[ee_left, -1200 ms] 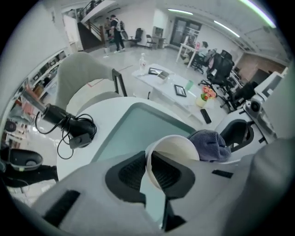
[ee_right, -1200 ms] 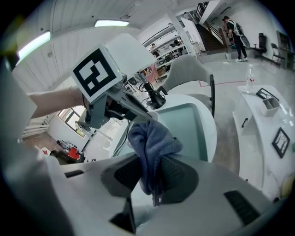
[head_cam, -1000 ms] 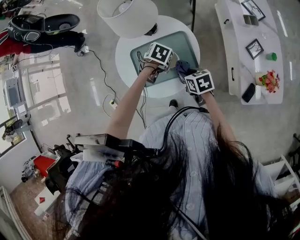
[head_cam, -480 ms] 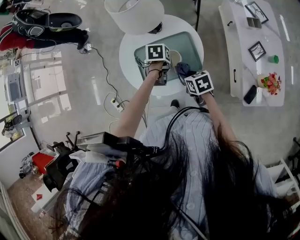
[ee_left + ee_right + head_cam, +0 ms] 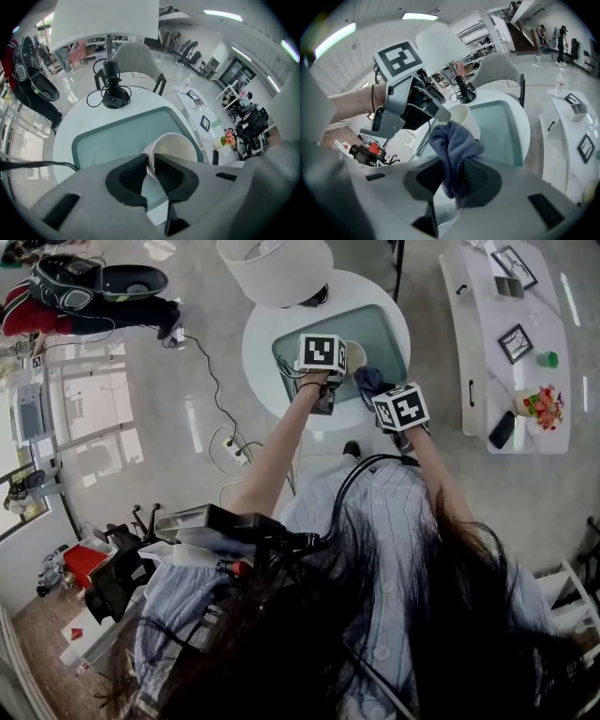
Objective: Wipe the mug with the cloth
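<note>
A white mug (image 5: 176, 147) hangs tilted over the teal mat (image 5: 117, 136), and my left gripper (image 5: 151, 164) is shut on its rim, one jaw inside and one outside. In the head view the mug (image 5: 354, 354) shows just right of the left gripper's (image 5: 337, 369) marker cube. My right gripper (image 5: 452, 176) is shut on a bunched blue-grey cloth (image 5: 452, 145). The cloth's top sits right in front of the mug (image 5: 464, 119), close to its wall or touching it. From above, the cloth (image 5: 366, 381) lies between the right gripper (image 5: 375, 390) and the mug.
The mat lies on a round white table (image 5: 272, 334). A lamp with a white shade (image 5: 277, 268) stands at the table's far side, its black base and cord (image 5: 112, 96) beyond the mat. A chair (image 5: 133, 58) stands behind the table. A white bench with picture frames (image 5: 497, 334) stands to the right.
The left gripper has turned a little, and the mug now shows beside its cube, nearer the cloth. The right gripper has held its place with the cloth.
</note>
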The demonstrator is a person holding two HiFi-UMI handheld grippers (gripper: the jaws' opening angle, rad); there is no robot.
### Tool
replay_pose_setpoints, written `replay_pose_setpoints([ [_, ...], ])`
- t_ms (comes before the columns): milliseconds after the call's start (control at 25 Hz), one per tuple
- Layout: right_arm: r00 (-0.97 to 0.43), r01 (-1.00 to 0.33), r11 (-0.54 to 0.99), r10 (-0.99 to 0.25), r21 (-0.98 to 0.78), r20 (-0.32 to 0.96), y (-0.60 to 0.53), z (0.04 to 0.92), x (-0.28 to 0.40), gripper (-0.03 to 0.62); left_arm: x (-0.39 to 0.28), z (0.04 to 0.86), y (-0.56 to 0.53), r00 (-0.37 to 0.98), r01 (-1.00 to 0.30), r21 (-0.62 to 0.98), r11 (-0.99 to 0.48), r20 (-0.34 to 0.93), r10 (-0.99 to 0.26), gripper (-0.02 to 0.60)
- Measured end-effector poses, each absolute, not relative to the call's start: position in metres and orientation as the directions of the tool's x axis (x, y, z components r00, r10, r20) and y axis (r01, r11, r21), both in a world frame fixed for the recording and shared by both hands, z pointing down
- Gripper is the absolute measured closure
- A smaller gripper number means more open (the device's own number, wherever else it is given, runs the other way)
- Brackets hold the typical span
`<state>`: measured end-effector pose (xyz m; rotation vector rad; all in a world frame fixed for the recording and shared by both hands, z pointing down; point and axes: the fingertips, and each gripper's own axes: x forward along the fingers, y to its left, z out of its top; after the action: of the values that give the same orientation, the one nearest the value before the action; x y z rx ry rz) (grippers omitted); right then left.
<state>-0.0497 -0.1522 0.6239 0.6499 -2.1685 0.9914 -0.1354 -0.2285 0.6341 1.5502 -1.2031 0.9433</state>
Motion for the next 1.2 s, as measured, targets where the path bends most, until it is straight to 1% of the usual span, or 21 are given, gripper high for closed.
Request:
replay_pose_setpoints([
  [200, -0.661, -0.67, 0.584, -0.189, -0.458, 0.726, -0.153, 0.617, -0.046, 0.496, -0.132, 0.636, -0.222, 0.233, -0.965, 0.183, -0.188, 0.928, -0.29, 0.528],
  [400, -0.667, -0.681, 0.573, -0.227, -0.456, 0.71, -0.157, 0.606, -0.04, 0.496, -0.137, 0.614, -0.224, 0.208, -0.968, 0.138, -0.212, 0.91, -0.359, 0.528],
  [520, -0.667, -0.687, 0.57, -0.247, -0.452, 0.703, -0.158, 0.6, -0.039, 0.496, -0.139, 0.602, -0.224, 0.217, -0.962, 0.126, -0.244, 0.893, -0.395, 0.528],
  [680, -0.666, -0.696, 0.564, -0.278, -0.444, 0.692, -0.156, 0.59, -0.039, 0.496, -0.146, 0.58, -0.216, 0.191, -0.965, 0.075, -0.252, 0.859, -0.474, 0.528],
  [1040, -0.679, -0.71, 0.54, -0.355, -0.452, 0.642, -0.134, 0.554, -0.052, 0.496, -0.157, 0.542, -0.167, 0.284, -0.959, 0.213, -0.19, 0.758, -0.586, 0.529],
  [1200, -0.682, -0.71, 0.547, -0.379, -0.443, 0.625, -0.113, 0.544, -0.064, 0.496, -0.158, 0.538, -0.136, 0.342, -0.939, 0.269, -0.212, 0.712, -0.613, 0.529],
])
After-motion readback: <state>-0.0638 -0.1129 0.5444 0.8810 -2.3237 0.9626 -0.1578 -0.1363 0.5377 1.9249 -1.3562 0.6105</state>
